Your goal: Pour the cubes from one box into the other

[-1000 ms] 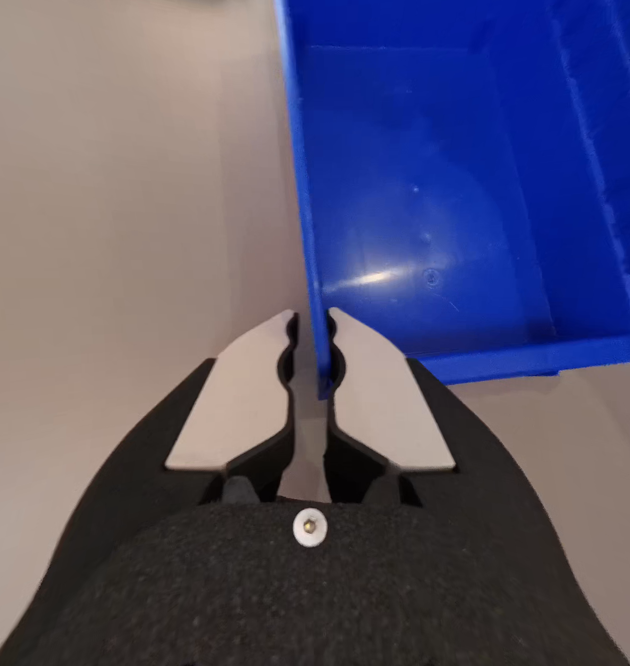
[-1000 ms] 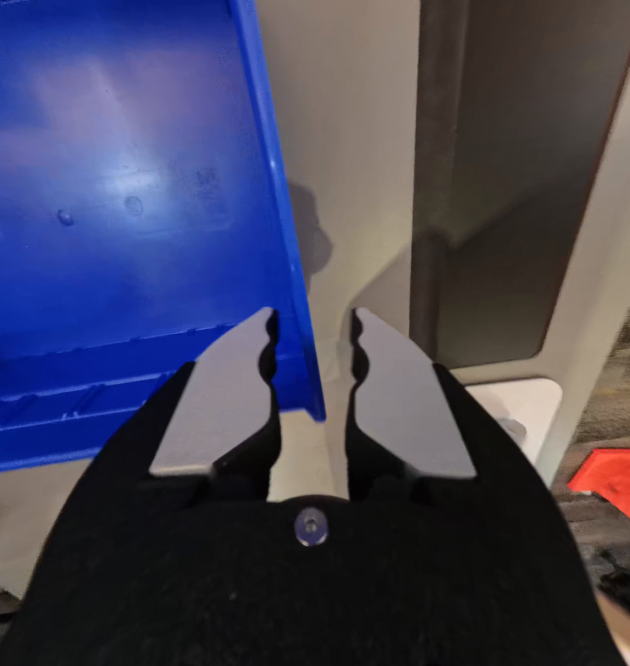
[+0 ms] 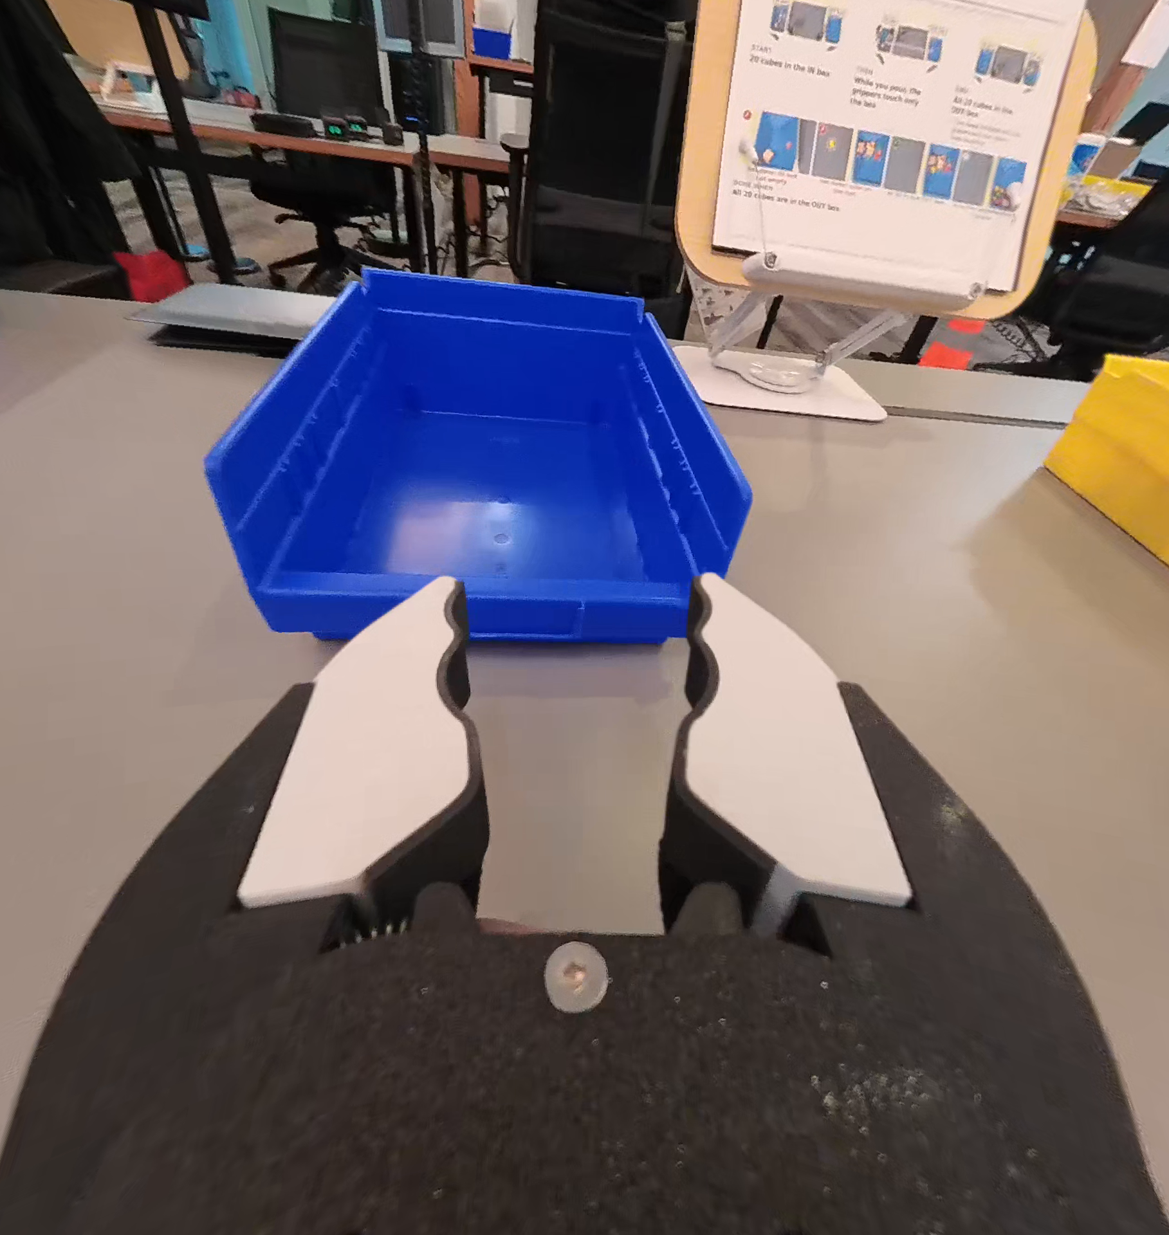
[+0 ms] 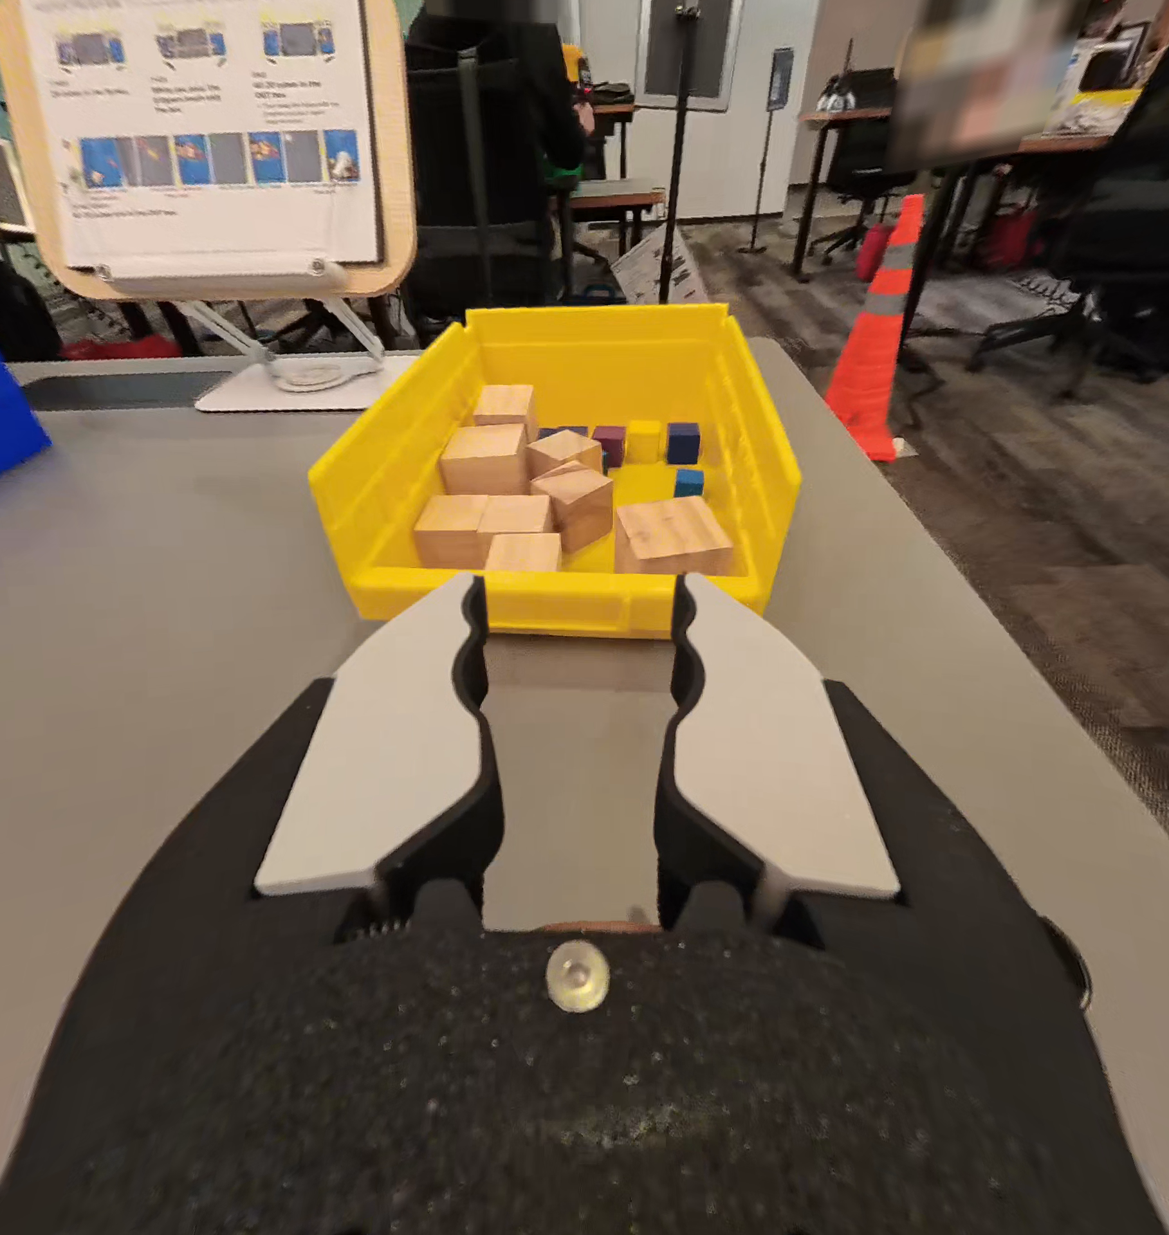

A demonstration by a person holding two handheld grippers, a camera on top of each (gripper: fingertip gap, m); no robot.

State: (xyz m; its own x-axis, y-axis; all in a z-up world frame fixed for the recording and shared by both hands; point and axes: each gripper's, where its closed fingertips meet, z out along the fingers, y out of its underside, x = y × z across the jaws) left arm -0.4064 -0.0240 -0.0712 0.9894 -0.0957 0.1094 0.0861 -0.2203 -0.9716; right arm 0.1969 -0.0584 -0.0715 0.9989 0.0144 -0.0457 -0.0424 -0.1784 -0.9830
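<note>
Grey-fingered left tool point(image 3: 575, 601) spread wide, gripping nothing, low over grey surface point(image 3: 133, 635). Straight ahead at 12 o'clock, blue box point(image 3: 488, 468) upright and bare inside. Right tool point(image 4: 575, 595) likewise gaping, holding nothing. Beyond at 12 o'clock, yellow box point(image 4: 394, 468) resting on surface, filled with wooden cubes point(image 4: 501, 481), smaller coloured cubes point(image 4: 682, 441) toward 1 o'clock.

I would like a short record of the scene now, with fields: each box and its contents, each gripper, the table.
blue box: empty, upright on table
yellow box: upright on table, holds cubes, wooden and small coloured
left gripper: open, empty, before the blue box
right gripper: open, empty, before the yellow box
table: grey; sheet on stand at far edge
</note>
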